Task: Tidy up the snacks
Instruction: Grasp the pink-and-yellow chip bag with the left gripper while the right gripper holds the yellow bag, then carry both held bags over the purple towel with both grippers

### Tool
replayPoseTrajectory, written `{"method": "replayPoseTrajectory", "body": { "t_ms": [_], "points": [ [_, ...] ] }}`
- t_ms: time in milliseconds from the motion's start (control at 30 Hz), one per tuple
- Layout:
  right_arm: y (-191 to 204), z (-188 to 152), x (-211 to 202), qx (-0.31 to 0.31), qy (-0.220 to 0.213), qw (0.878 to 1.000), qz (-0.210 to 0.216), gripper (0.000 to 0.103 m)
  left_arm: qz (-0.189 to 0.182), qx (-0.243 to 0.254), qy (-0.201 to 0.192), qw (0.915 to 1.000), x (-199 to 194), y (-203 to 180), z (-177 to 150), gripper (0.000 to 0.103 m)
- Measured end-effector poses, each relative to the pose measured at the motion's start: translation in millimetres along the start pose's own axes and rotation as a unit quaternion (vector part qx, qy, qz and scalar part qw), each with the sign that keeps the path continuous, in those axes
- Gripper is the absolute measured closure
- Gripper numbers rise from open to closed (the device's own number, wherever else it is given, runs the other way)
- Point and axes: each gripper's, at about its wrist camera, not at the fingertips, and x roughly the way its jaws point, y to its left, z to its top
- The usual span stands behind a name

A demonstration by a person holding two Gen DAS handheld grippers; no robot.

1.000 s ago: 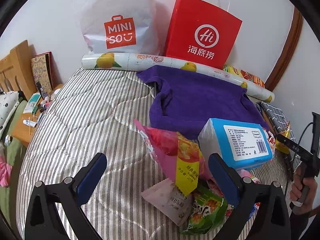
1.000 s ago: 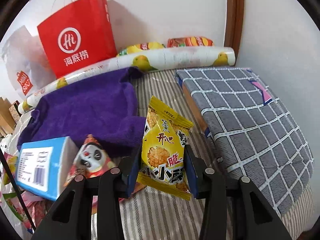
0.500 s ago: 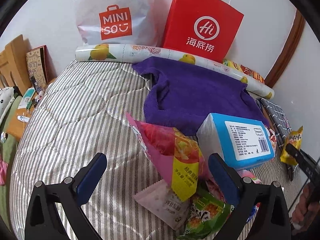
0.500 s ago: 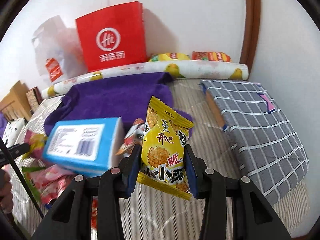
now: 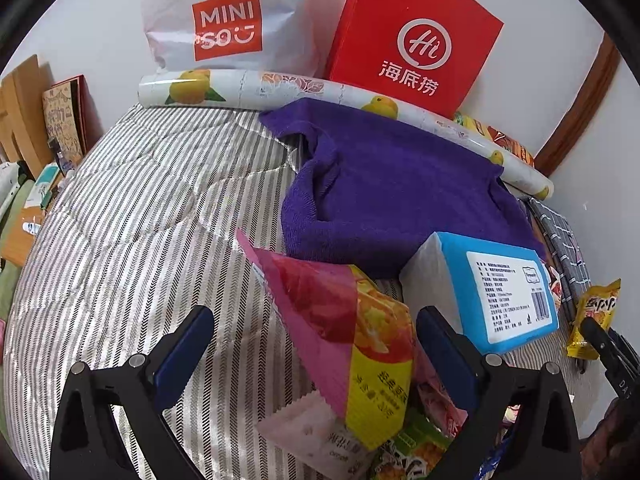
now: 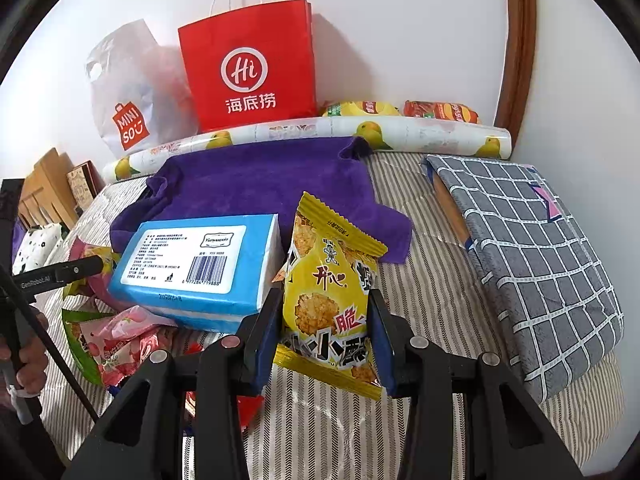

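right tool [image 6: 325,334]: clamped on yellow snack packet [image 6: 330,292], held above the bed [image 6: 432,280]
left tool [image 5: 316,360]: fingers apart, empty, over snack pile [image 5: 360,360]
done: one packet lifted
left: pile at 9 o'clock unsorted; destination unclear

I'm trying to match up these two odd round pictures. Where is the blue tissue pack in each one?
Left wrist view: the blue tissue pack lies right of centre, just beyond the right finger of the open left gripper.
Right wrist view: the same pack lies left of centre, beside the yellow snack packet clamped in the right gripper.
Shared landmark: the red paper bag against the wall.
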Motion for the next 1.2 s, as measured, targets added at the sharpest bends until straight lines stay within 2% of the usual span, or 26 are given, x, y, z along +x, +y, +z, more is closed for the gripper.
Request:
{"method": "replayPoseTrajectory", "body": {
  "t_ms": [300, 467, 567, 733, 1200],
  "points": [
    [-3, 2, 4, 0.006, 0.003, 1.0, 0.0, 0.062, -0.008, -0.002, 0.009, 0.9999, 10, -2, 3, 0.006],
    [-4, 2, 5, 0.012, 0.005, 1.0, 0.002, 0.062, -0.02, -0.002, 0.014, 0.9997, 11, -3, 3, 0.017],
    [-5, 2, 4, 0.014, 0.004, 1.0, 0.002, 0.062, -0.035, 0.001, 0.015, 0.9993, 8, -5, 3, 0.033],
    [-5, 2, 1, 0.017, 0.001, 1.0, 0.003, 0.062, -0.025, 0.014, 0.01, 0.9995, 2, -10, 0, 0.041],
    [0, 3, -27, 0.017, -0.019, 1.0, 0.009, 0.062, -0.039, -0.004, -0.023, 0.999, -34, -2, 4, 0.046]
  ]
}}
